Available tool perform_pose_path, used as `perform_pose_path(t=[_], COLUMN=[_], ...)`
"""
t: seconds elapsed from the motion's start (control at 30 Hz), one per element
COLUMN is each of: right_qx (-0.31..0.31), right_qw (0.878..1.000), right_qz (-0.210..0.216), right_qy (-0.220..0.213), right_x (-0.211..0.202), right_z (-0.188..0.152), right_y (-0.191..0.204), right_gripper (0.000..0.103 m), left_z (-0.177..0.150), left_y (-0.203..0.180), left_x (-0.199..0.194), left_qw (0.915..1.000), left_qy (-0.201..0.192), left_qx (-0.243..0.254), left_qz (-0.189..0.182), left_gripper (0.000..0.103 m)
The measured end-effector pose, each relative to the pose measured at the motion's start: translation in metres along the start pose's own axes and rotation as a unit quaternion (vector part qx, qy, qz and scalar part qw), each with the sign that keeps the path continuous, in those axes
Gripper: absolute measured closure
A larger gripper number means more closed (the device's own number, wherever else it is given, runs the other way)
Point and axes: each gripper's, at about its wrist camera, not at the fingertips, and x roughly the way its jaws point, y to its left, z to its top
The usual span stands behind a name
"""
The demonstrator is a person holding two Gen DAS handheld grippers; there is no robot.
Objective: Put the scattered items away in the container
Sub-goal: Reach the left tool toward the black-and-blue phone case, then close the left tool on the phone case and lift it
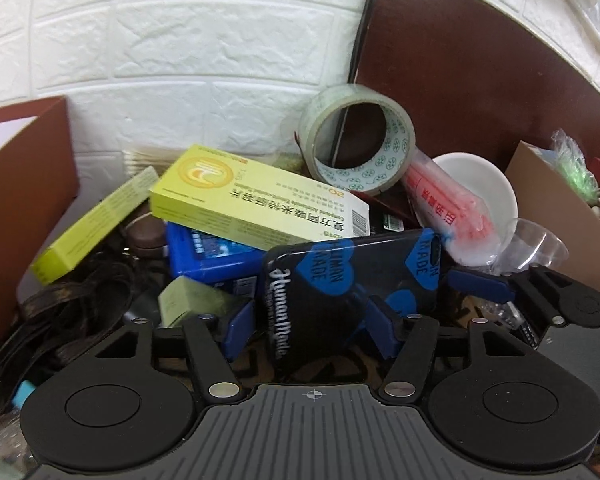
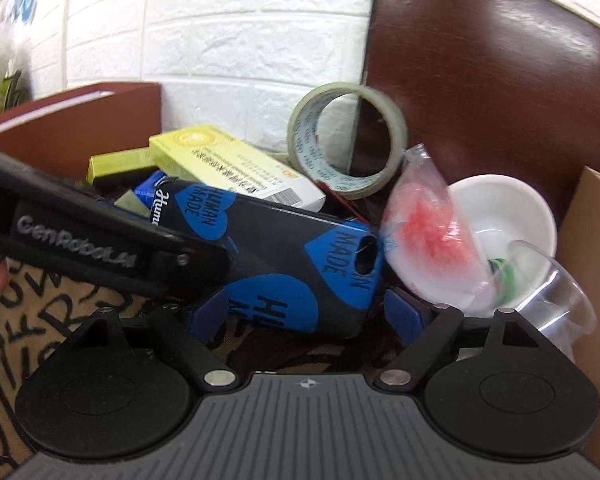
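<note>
A black phone case with blue hearts [image 1: 340, 276] stands between the fingers of my left gripper [image 1: 312, 320], which is shut on its near end. The case leans over the pile in the brown box [image 1: 32, 176]. The pile holds a yellow medicine box [image 1: 252, 196], a blue box [image 1: 208, 256], a second yellow box [image 1: 96, 228], a tape roll [image 1: 360, 140], a pink-printed plastic packet [image 1: 448, 204] and a white bowl [image 1: 476, 176]. In the right wrist view my right gripper [image 2: 312, 316] is open around the case's [image 2: 284, 240] lower corner. The left gripper's arm [image 2: 100, 236] crosses in from the left.
A dark brown chair back [image 1: 480, 60] stands behind the pile against a white brick wall [image 1: 180, 40]. A cardboard box [image 1: 560, 216] with clutter sits at the right. A clear plastic cup [image 2: 556, 300] lies by the bowl [image 2: 500, 216]. A patterned mat [image 2: 40, 320] lies underneath.
</note>
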Motion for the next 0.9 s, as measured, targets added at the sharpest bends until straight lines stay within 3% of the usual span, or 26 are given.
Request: perform_pose_path(t=[0.13,0.23,0.37,0.9], right_qx=[-0.022,-0.020,-0.001,0.037], right_qw=[1.000,1.000,1.000,0.996], right_qz=[-0.008,-0.011,0.000,-0.022], right_qy=[0.002,0.000,-0.007,-0.079], right_x=[0.008,0.004,-0.011,-0.151], right_z=[-0.001,0.001,0.005,-0.011], right_y=[0.006,0.006,0.005,0.019], right_gripper=[0.016,0.022,0.026,0.026], left_z=[-0.002,-0.002,-0.004,-0.041], left_y=[-0.003,0.000,0.001,-0.046], left_x=[0.005,0.002,-0.014,-0.129], left_qw=[0.9999,0.9999,0.9999,0.9986], left_qy=[-0.001,0.003,0.004,-0.039], left_qx=[0.009,0.003,-0.003,-0.004], left_qz=[0.013,0.016,0.010,-0.035], left_gripper=[0.032,0.046,0.047,0.047])
